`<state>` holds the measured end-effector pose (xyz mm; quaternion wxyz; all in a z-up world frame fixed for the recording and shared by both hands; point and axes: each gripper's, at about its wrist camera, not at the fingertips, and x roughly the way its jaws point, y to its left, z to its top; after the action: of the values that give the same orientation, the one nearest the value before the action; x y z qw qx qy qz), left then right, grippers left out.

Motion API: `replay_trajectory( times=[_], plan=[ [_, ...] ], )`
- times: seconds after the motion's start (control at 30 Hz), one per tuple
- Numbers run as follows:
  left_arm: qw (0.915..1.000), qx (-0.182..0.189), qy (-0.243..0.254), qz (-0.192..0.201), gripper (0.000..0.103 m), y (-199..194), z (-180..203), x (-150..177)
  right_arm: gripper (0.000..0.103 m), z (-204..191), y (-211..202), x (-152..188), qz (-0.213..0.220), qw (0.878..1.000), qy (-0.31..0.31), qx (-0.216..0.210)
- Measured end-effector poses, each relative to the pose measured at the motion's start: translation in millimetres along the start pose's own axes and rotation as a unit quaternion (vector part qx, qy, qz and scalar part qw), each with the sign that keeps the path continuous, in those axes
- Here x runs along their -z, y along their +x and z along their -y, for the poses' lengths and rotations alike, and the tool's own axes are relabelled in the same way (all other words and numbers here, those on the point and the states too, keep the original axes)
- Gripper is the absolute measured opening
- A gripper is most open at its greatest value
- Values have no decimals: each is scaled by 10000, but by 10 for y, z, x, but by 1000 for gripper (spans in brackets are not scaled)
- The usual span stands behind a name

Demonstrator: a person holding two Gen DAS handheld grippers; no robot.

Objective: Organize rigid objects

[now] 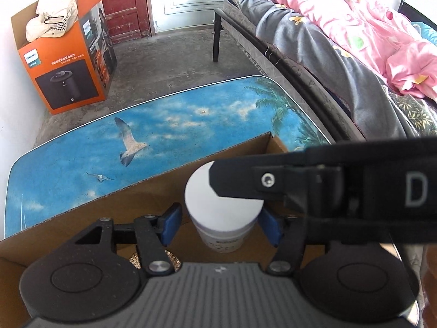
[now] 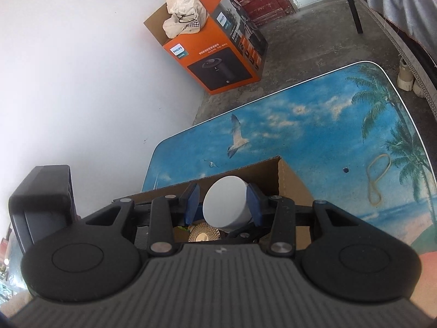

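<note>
Two grippers are crowding one white-lidded jar (image 1: 224, 199), which is sitting inside the open cardboard box (image 1: 136, 191) between both pairs of fingers. The left gripper (image 1: 220, 225) is standing open around it. Its blue pads (image 1: 170, 224) are flanking the jar's wall just under the lid, and a sliver of gap is showing at the left-hand pad, so nothing is pressing there. The right gripper (image 2: 223, 205) is bracketing the same jar. Its right-hand pad is lying against the wall and a thin dark line is showing at the other pad, so I cannot tell whether these fingers are actually clamping. In the left wrist view one black finger of the right gripper is crossing in front of the lid.

Below the right gripper's fingertips a gold mesh disc (image 2: 203, 235) is lying in the box, just beneath the jar.

Judging by its look, the jar is stiff, smooth plastic and probably light, so it is likely to slip or twist under a loose pinch rather than crush. The safest hold is looking like the straight wall just beneath the wider lid, pads square on opposite sides, with the lid's overhang acting as a stop.
</note>
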<state>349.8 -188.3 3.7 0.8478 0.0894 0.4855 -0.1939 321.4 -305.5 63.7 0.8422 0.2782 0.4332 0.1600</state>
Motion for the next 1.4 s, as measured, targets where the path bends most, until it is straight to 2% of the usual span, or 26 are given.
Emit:
replay_trajectory(
  times=[0.03,0.13,0.27,0.33,0.47,0.57,0.63,0.77,0.87,0.97,1.1,1.17,1.27,1.4],
  plan=[
    [10000,25,-22,7,71,-33,-8,1,38,-8,-52,2,72,10000,2,-34],
    [9999,46,-75,82,72,-199,-32,15,38,-113,-325,34,328,9994,-101,-38],
    [9997,-45,-22,221,75,-553,-94,114,38,-402,-811,188,459,9972,-566,-139],
    [9995,-149,-29,293,77,-744,-148,209,38,-561,-984,300,351,9954,-890,-76],
    [9982,-402,190,401,79,-1064,-243,469,38,-829,-1077,545,-195,9898,-1396,207],
    [9951,-641,294,687,84,-1246,-337,732,37,-965,-945,659,-644,9841,-1576,502],
    [9945,-716,133,749,84,-1333,-458,862,37,-1046,-852,698,-851,9819,-1606,522],
    [9939,-641,-297,846,85,-1453,-720,1050,37,-1171,-560,795,-1324,9713,-1789,834],
    [9929,-568,-586,861,86,-1502,-885,1147,37,-1142,-189,877,-1908,9556,-1856,1264],
    [9911,-506,-819,917,88,-1536,-994,1219,37,-1041,239,959,-2483,9333,-1904,1759],
    [9898,-428,-908,1012,88,-1592,-1048,1282,33,-860,616,1037,-3115,9106,-1703,2118],
    [9891,-420,-899,1084,88,-1623,-1063,1297,30,-833,735,1065,-3270,9017,-1721,2246],
    [9885,-423,-878,1157,88,-1653,-1084,1329,18,-801,845,1092,-3394,8957,-1656,2349],
    [9880,-362,-926,1179,88,-1658,-1125,1353,17,-858,795,1147,-3313,8948,-1799,2395]
  ],
)
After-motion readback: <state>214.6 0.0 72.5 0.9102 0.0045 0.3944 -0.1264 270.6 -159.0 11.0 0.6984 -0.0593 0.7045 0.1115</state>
